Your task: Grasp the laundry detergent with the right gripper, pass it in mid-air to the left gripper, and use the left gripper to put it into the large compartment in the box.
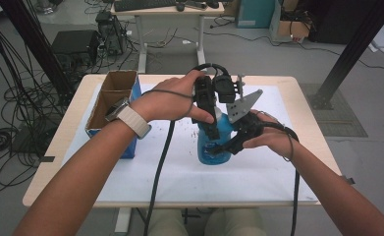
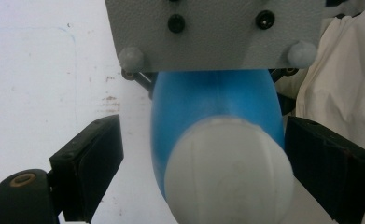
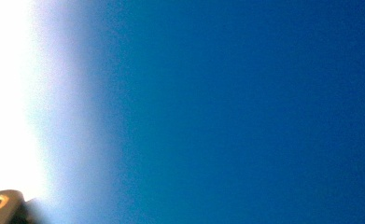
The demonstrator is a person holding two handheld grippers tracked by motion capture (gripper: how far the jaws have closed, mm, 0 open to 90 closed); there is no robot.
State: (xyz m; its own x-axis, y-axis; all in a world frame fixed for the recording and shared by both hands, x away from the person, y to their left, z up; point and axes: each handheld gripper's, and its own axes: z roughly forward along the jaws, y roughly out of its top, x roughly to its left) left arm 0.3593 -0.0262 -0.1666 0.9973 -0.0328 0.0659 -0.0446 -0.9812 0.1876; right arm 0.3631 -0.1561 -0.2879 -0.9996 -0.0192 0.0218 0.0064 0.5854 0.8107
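A blue bottle [image 1: 213, 150] with a white cap [image 2: 229, 172] stands upright on the white sheet near the table's middle. My right gripper [image 1: 230, 143] comes in from the right and is shut on the bottle's body; in the right gripper view the blue bottle [image 3: 241, 112] is pressed close to the lens. My left gripper [image 1: 215, 125] points down over the bottle's top. In the left gripper view its black jaws flank the cap, my left gripper [image 2: 203, 140] open, with a clear gap at the left pad [image 2: 94, 158]. The right gripper's grey plate [image 2: 213, 32] lies beyond the bottle.
An open cardboard box [image 1: 112, 96] with a blue side stands at the table's left. A white sheet [image 1: 258, 172] covers most of the wooden table [image 1: 302, 98]. Dark specks lie on the sheet left of the bottle. Cables trail from both grippers toward the front edge.
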